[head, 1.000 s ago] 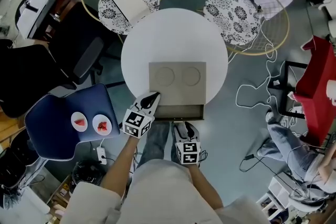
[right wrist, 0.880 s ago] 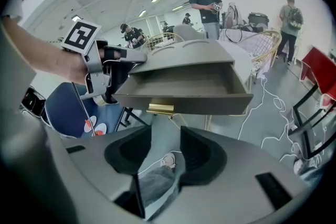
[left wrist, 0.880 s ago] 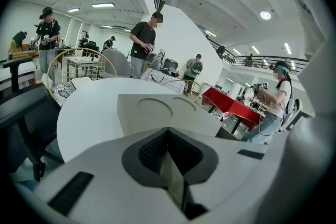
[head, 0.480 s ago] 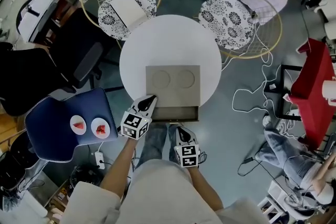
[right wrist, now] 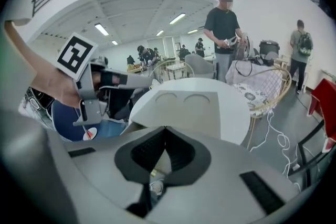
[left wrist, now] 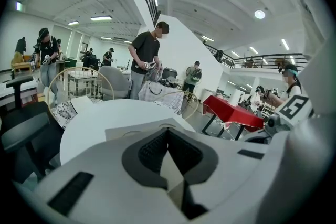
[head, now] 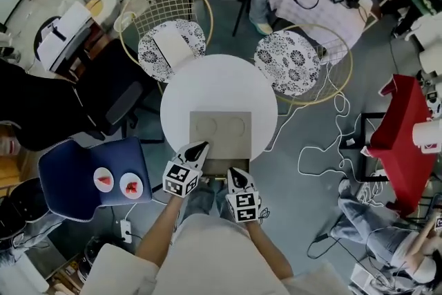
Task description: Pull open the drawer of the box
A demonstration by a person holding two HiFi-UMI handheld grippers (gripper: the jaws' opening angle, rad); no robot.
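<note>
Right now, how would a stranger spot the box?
Find the round white table in the middle. The box sits at its near edge, flat and beige. Two round outlines on its top set it apart from the patterned chair cushions beyond.

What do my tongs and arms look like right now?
Both the left tongs and right tongs are white-shelled with black tapered tips, dark ribbed pads, and each carries a cube of black-and-white square markers. Sleeves are short and pale.

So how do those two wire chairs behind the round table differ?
The left chair has a white flat thing on its cushion; the right chair has a bare cushion. The left chair's back stands at the far side, the right chair's at the right. Both have patterned cushions.
</note>
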